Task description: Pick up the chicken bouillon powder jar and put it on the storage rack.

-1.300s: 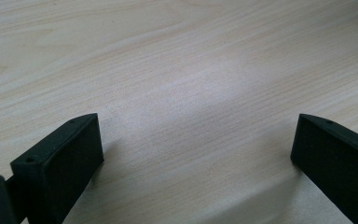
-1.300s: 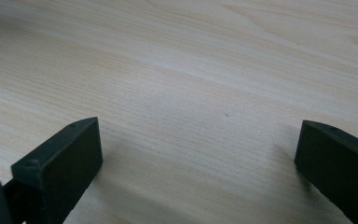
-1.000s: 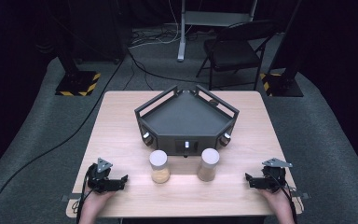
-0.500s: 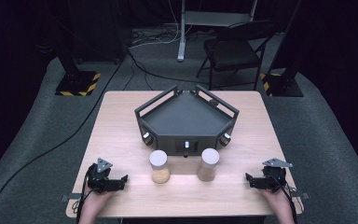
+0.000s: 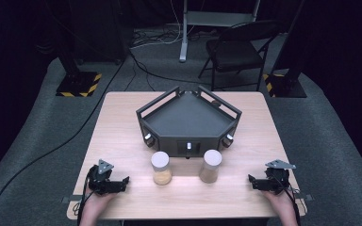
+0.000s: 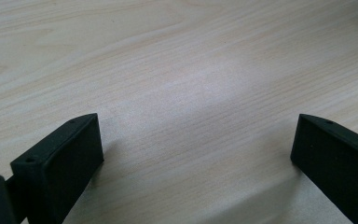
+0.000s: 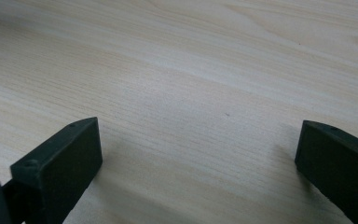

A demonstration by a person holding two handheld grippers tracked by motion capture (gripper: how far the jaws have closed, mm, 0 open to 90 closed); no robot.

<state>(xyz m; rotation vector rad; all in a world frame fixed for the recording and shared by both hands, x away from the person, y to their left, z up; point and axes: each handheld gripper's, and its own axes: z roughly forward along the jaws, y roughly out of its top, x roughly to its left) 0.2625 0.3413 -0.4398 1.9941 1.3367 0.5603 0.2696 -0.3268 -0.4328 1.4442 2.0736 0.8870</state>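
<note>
Two clear jars with pale lids stand on the wooden table (image 5: 122, 127) in front of a black five-sided tray (image 5: 188, 117). The left jar (image 5: 161, 167) holds yellowish grains, the right jar (image 5: 210, 165) a tan filling. My left gripper (image 5: 125, 181) rests near the table's front left, its jaws pointing right toward the left jar. My right gripper (image 5: 250, 181) rests near the front right, jaws pointing left toward the right jar. In the left gripper view the gripper (image 6: 196, 154) is open over bare wood. The right gripper (image 7: 198, 154) in its own view is open too, with nothing between the jaws.
The tray has raised railings and small knobs on its front faces. Beyond the table stand a black folding chair (image 5: 238, 52), a metal stand (image 5: 185, 33) and two posts on bases with yellow-black stripes (image 5: 78, 84). Cables run over the grey floor.
</note>
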